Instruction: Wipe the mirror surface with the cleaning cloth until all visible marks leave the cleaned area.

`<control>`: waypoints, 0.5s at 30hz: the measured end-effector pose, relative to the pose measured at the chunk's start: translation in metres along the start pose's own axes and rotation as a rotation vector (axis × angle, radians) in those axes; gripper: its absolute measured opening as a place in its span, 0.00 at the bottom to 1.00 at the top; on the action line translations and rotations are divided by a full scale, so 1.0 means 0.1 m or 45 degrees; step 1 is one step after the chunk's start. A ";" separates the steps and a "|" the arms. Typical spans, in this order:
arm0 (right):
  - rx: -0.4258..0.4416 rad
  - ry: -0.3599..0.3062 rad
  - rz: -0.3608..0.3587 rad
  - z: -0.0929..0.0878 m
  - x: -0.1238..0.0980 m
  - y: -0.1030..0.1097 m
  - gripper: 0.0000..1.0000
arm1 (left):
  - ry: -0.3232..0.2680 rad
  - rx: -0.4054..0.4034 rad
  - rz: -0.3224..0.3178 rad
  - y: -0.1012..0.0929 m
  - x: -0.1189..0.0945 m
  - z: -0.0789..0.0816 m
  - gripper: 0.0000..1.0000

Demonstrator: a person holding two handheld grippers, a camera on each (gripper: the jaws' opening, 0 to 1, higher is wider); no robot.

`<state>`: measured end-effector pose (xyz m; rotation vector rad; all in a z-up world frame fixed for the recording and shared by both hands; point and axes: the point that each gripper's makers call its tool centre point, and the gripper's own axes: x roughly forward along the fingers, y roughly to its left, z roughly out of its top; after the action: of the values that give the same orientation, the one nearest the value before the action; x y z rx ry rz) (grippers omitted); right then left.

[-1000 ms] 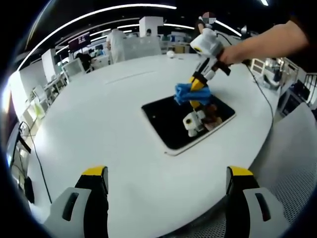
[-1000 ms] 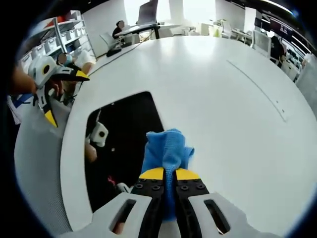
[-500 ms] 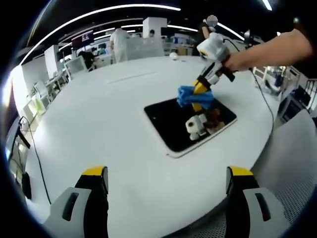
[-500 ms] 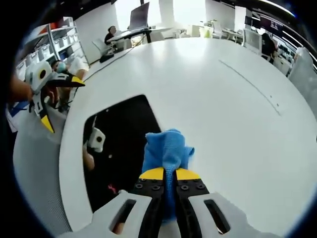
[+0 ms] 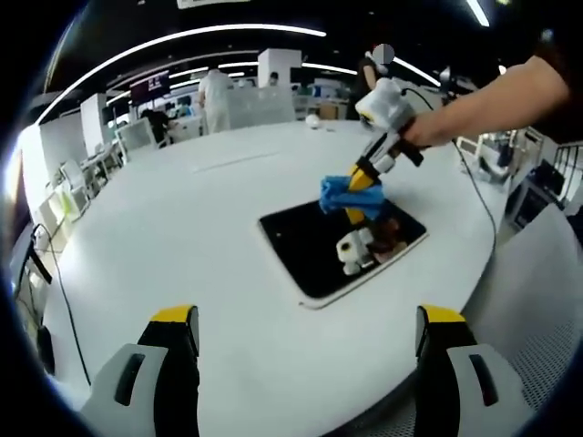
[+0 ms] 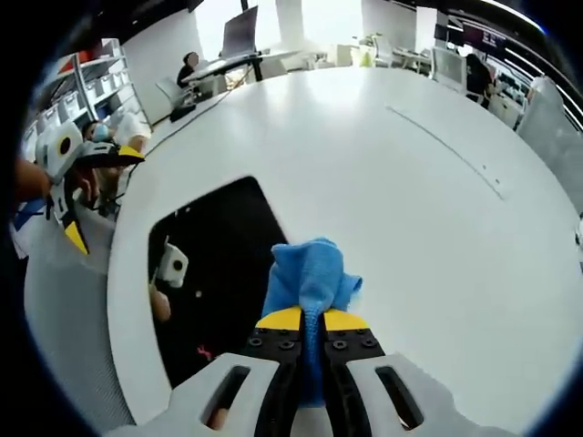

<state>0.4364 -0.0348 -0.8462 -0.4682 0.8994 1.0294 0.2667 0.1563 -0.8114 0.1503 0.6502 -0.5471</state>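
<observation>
A blue cleaning cloth [image 6: 310, 278] sits bunched between the yellow-tipped jaws of the right hand-held gripper [image 6: 308, 320], which is clamped tight on it; the cloth juts forward past the jaw tips, at the edge of the mirror [image 6: 219, 264]. In the right gripper view the mirror lies just left of and ahead of those jaws, a dark rectangular slab flat on the round white surface [image 6: 410, 200], its glass reflecting a small white gripper body and a faint reddish mark near its closer end.

Seen from the left gripper view, the cleaning cloth [image 5: 344, 193] hangs at the tip of the right hand-held gripper [image 5: 364, 175], which reaches down from the upper right in a person's hand [image 5: 421, 127], the cloth over the far part of the mirror [image 5: 319, 246]; whether it presses on the glass cannot be told. The mirror lies ahead of the left hand-held gripper [image 5: 310, 364], well apart from it, near the surface's [image 5: 182, 237] right-hand edge. The left hand-held gripper's two jaws stand wide apart with nothing between them. That same left hand-held gripper [image 6: 77, 196] appears at the far left of the right gripper view, beyond the surface's rim. Office desks, shelving [image 6: 91, 73] and ceiling light strips [image 5: 182, 36] ring the background.
</observation>
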 end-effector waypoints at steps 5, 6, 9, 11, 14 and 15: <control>0.020 -0.027 -0.005 0.08 -0.10 -0.04 0.01 | 0.008 -0.022 -0.011 -0.02 0.00 -0.01 1.00; 0.023 -0.031 -0.007 0.10 -0.13 -0.05 0.01 | 0.008 -0.009 -0.008 -0.02 0.00 -0.01 1.00; 0.029 -0.036 -0.015 0.14 -0.20 -0.09 0.01 | 0.067 0.057 0.004 -0.02 0.01 -0.08 1.00; 0.047 -0.048 -0.026 0.18 -0.24 -0.17 0.01 | 0.068 0.059 -0.019 -0.08 0.02 -0.07 1.00; 0.056 -0.058 -0.045 0.23 -0.32 -0.24 0.01 | 0.057 0.061 -0.014 -0.06 0.01 -0.06 1.00; 0.058 -0.057 -0.058 0.25 -0.35 -0.27 0.01 | 0.060 0.046 -0.010 -0.05 0.00 -0.06 1.00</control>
<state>0.4634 -0.0484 -0.8055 -0.4241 0.8669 0.9722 0.2605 0.1536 -0.8164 0.1949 0.6873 -0.5642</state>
